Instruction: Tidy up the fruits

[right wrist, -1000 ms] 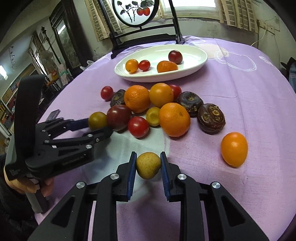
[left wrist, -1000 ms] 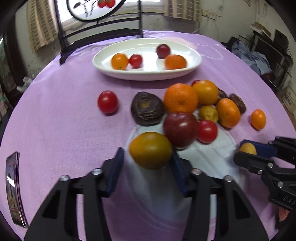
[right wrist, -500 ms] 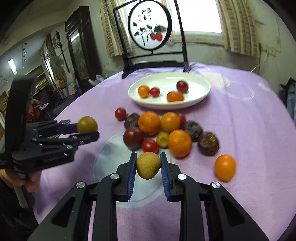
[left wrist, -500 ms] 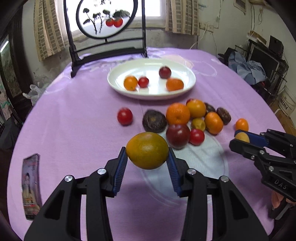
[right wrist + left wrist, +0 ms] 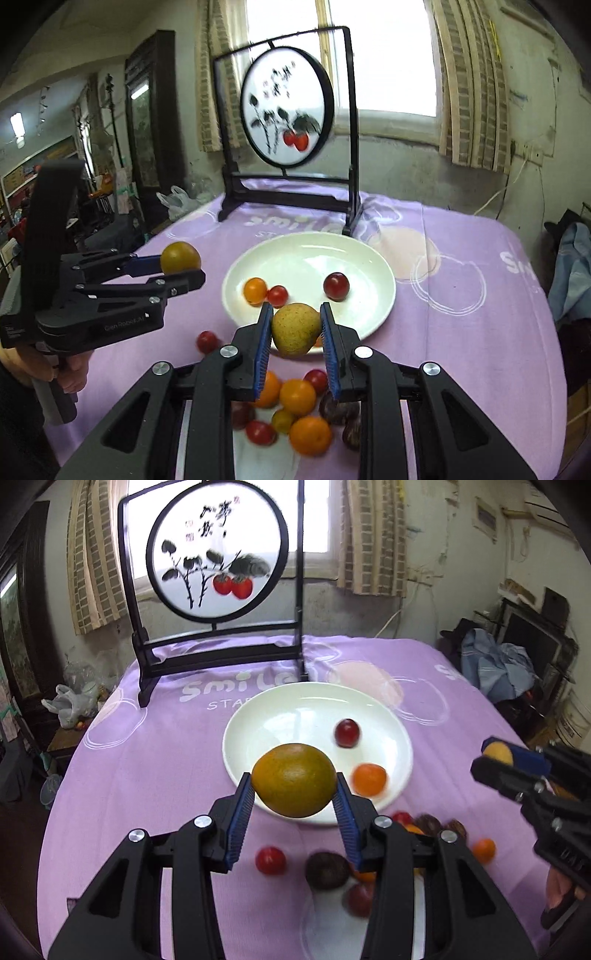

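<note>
**Both grippers loaded above the plate**

On the purple-clothed bench [image 5: 155,775], the left hand-held gripper [image 5: 294,781] clamps a greenish-orange citrus [image 5: 294,780] over the white plate [image 5: 288,716]. The right hand-held gripper [image 5: 295,329] pinches a small yellow pear [image 5: 294,328] above the plate's near rim. Loose fruit [image 5: 297,397] lies below them. A painted round screen [image 5: 218,550] stands behind.

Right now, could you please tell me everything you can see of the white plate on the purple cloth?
The white plate is a wide, shallow oval dish, glossy like glazed ceramic, resting flat on the purple tablecloth in front of the framed screen. It holds a dark red plum, a small orange fruit and a red tomato; the left view shows another orange fruit in it. Both loaded grippers hide its near rim.
</note>
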